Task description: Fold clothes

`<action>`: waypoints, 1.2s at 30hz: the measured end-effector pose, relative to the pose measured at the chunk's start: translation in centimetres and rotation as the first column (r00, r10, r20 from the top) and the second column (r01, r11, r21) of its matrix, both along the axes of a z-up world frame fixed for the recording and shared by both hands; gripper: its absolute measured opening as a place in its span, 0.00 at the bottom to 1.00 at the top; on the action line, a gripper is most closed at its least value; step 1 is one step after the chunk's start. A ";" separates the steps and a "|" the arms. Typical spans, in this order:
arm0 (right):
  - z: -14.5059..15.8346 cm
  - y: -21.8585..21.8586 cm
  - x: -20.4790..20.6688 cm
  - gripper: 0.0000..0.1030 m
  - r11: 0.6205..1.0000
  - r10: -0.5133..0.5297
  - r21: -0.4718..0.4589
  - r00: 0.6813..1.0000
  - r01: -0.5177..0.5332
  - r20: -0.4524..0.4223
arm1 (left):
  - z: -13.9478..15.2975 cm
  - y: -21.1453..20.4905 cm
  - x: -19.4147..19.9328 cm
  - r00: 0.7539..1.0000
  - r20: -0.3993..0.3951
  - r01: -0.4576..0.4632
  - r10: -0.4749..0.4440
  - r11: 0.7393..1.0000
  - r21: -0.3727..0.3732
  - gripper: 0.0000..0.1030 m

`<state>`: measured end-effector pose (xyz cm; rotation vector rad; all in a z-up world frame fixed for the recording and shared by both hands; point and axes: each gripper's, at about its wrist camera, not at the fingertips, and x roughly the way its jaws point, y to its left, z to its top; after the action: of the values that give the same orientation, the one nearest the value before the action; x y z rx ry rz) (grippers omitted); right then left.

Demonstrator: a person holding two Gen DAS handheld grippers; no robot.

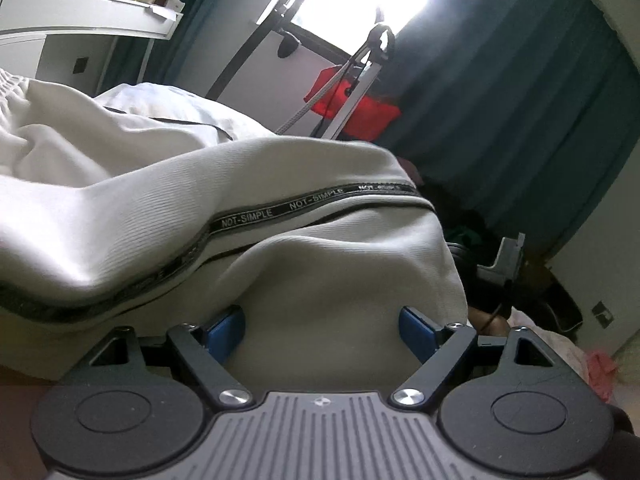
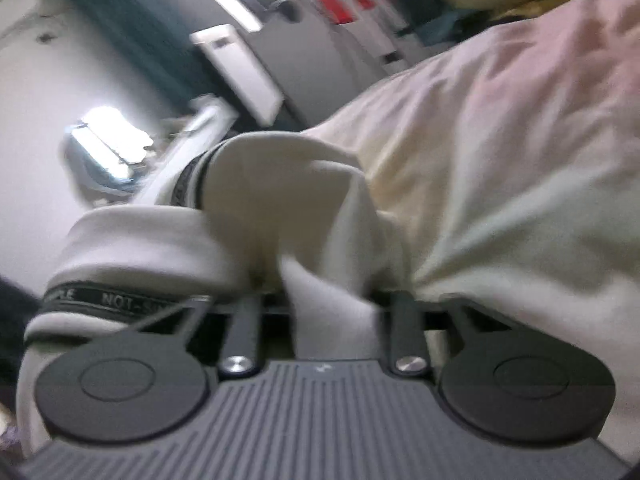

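Observation:
A white ribbed garment (image 1: 200,184) with a black "NOT-SIMPLE" tape trim (image 1: 280,210) lies rumpled on the bed. My left gripper (image 1: 320,330) stands open at the garment's near edge. A fold of the cloth bulges between its blue pads (image 1: 226,328), and neither pad visibly presses on it. The right wrist view is blurred. There the same garment (image 2: 280,184) is bunched up, and my right gripper (image 2: 320,292) is shut on a pinched fold of it. The cloth hides the fingertips. A trimmed hem (image 2: 112,300) drapes over the gripper's left side.
A cream bed sheet (image 2: 500,160) spreads to the right. Behind the bed are teal curtains (image 1: 500,100), a bright window, a metal rack holding a red item (image 1: 360,108) and a white desk (image 1: 80,20). Dark clutter and pink cloth (image 1: 600,368) lie on the floor at the right.

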<state>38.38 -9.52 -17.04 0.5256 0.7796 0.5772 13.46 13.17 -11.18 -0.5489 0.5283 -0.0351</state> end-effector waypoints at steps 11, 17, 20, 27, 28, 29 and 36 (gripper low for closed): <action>16.0 -12.2 -10.5 0.15 0.888 -0.382 -0.090 0.833 0.451 0.401 | 3.0 -1.8 -3.0 0.996 0.086 0.005 -0.010 0.999 0.053 0.83; 17.2 -20.5 -9.2 0.16 0.734 -0.493 -0.242 0.742 0.635 0.454 | 4.1 -3.9 -3.5 0.994 0.102 0.037 -0.049 0.993 0.114 0.83; 13.3 -22.3 -7.4 0.17 0.706 -0.533 -0.312 0.767 0.636 0.357 | 3.7 -3.9 -2.8 0.996 0.074 0.030 -0.040 0.991 0.128 0.83; 4.7 -22.6 -8.5 0.35 0.698 -0.574 -0.378 0.791 0.608 0.212 | 2.5 -3.3 -1.5 0.999 0.019 0.029 -0.031 0.993 0.113 0.83; 4.7 -22.8 -9.4 0.46 0.706 -0.575 -0.368 0.794 0.604 0.200 | 2.5 -3.4 -1.5 0.999 0.015 0.033 -0.035 0.993 0.115 0.83; 4.7 -23.0 -10.3 0.61 0.715 -0.575 -0.359 0.796 0.601 0.188 | 2.4 -3.4 -1.5 0.999 0.012 0.040 -0.041 0.992 0.116 0.83; 6.8 -24.0 -19.8 0.80 0.757 -0.596 -0.220 0.788 0.616 0.157 | 1.7 -3.0 -2.2 0.997 -0.038 0.064 -0.062 0.996 0.057 0.83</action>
<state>18.54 -33.48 -10.24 0.4742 0.5502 -0.1177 11.27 10.19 -9.45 -0.4763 0.5799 -0.0698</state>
